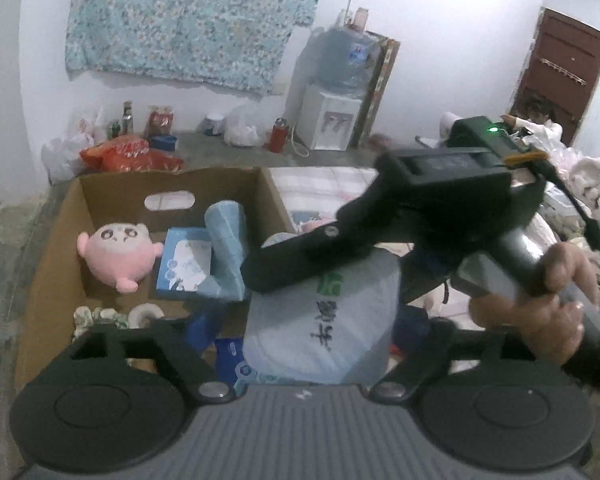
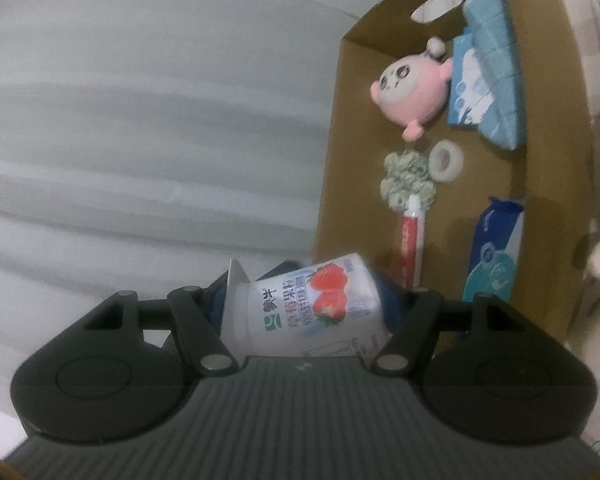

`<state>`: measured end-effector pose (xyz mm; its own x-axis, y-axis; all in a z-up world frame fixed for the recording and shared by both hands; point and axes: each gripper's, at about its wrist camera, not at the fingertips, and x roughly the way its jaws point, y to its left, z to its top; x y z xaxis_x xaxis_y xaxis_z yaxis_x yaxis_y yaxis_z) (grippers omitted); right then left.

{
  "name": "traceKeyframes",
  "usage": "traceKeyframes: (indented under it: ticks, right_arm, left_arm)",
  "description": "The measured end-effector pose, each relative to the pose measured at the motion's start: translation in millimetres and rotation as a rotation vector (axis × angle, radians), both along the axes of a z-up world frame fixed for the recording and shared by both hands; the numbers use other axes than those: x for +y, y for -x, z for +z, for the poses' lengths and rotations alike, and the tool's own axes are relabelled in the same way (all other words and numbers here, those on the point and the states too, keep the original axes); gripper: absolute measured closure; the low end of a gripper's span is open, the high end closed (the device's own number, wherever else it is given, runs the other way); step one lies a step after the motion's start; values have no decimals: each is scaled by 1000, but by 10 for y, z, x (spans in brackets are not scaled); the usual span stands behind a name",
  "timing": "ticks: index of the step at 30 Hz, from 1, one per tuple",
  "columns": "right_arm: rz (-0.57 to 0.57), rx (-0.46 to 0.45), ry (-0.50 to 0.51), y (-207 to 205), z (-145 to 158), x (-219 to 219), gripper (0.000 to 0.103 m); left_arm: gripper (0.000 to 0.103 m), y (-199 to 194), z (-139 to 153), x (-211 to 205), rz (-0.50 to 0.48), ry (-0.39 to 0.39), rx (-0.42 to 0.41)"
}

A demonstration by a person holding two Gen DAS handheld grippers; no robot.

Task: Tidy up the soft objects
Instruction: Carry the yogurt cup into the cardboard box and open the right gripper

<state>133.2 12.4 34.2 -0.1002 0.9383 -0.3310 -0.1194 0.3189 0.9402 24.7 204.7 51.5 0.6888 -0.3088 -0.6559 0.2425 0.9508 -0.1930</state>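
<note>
My right gripper (image 2: 304,304) is shut on a white strawberry yogurt cup (image 2: 308,306), held beside the near corner of a cardboard box (image 2: 328,184). In the left wrist view the same cup (image 1: 324,320) sits between my left gripper's fingers (image 1: 300,328), with the right gripper's body (image 1: 420,216) crossing above it; whether the left jaws press the cup I cannot tell. The box (image 1: 60,240) holds a pink plush (image 1: 118,254), blue tissue packs (image 1: 216,256), a floral scrunchie (image 2: 406,178), a white ring (image 2: 446,160), a toothpaste tube (image 2: 410,236) and a blue wipes pack (image 2: 496,248).
A water dispenser (image 1: 332,120), bottles and snack bags (image 1: 128,152) stand on the floor by the far wall. A patterned bedsheet (image 1: 324,192) lies behind the box. A person (image 1: 540,120) sits near a brown door (image 1: 560,68).
</note>
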Motion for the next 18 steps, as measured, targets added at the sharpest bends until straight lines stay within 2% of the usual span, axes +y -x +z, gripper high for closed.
traceKeyframes:
  ticks: [2, 7, 10, 13, 18]
  right_arm:
    - [4, -13, 4, 10, 1, 1, 34]
    - [-2, -6, 20, -29, -60, -65, 32]
    - [-48, -25, 34, -69, -50, -236, 26]
    - [-133, -66, 16, -127, 24, -540, 26]
    - [-241, -168, -14, -69, 203, -1101, 24]
  left_arm:
    - [37, -15, -26, 18, -17, 34, 18]
    - [37, -44, -99, -11, -23, 51, 27]
    - [38, -134, -137, 16, -4, 53, 60]
    - [39, -324, -228, 97, 45, 59, 120]
    - [40, -832, -578, 224, 163, 51, 269]
